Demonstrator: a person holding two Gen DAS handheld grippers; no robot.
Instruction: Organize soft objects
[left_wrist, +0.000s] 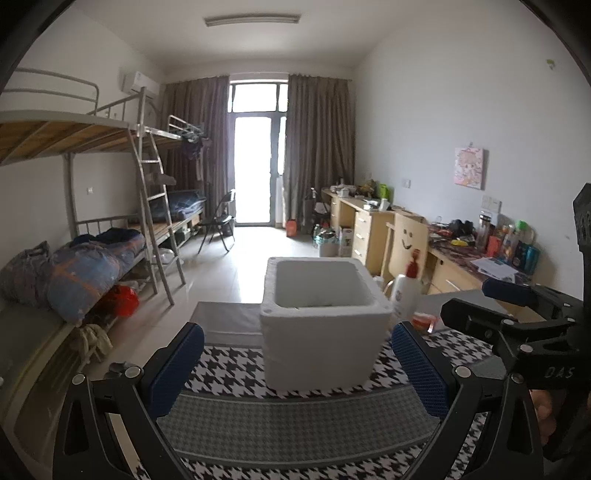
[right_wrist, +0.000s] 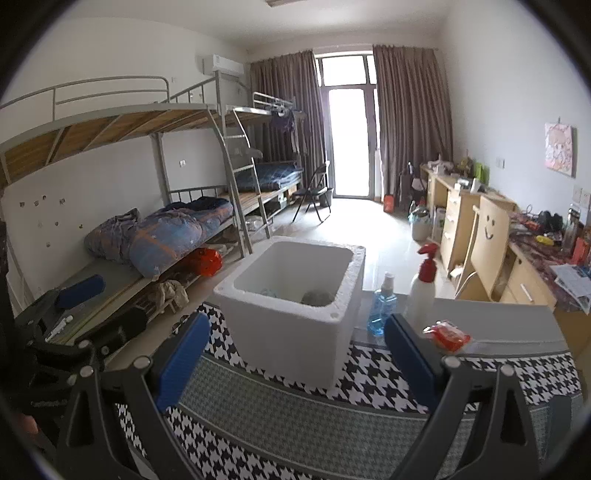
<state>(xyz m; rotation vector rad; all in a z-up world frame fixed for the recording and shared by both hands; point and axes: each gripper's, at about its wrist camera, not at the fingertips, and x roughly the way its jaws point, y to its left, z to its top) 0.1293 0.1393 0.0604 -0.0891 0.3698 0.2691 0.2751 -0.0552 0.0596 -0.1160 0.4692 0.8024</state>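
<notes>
Left tongs (left_wrist: 297, 363): spread, ribbed blue pads, gripping nothing.
Right tongs (right_wrist: 295, 360): likewise spread and bare.
Cloth (right_wrist: 295, 417): woven houndstooth over the worktop.
Foam box (right_wrist: 291, 314): white, square, thick-walled.
Soft objects (right_wrist: 316, 297): fuzzy grey lumps inside the box.

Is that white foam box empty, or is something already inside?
Not empty: the white foam box holds a grey soft lump and something pale blue at its bottom.

Open white foam box (right_wrist: 291, 332) upright on houndstooth cloth (right_wrist: 373, 365), holding possibly grey soft items (right_wrist: 316, 297).
</notes>
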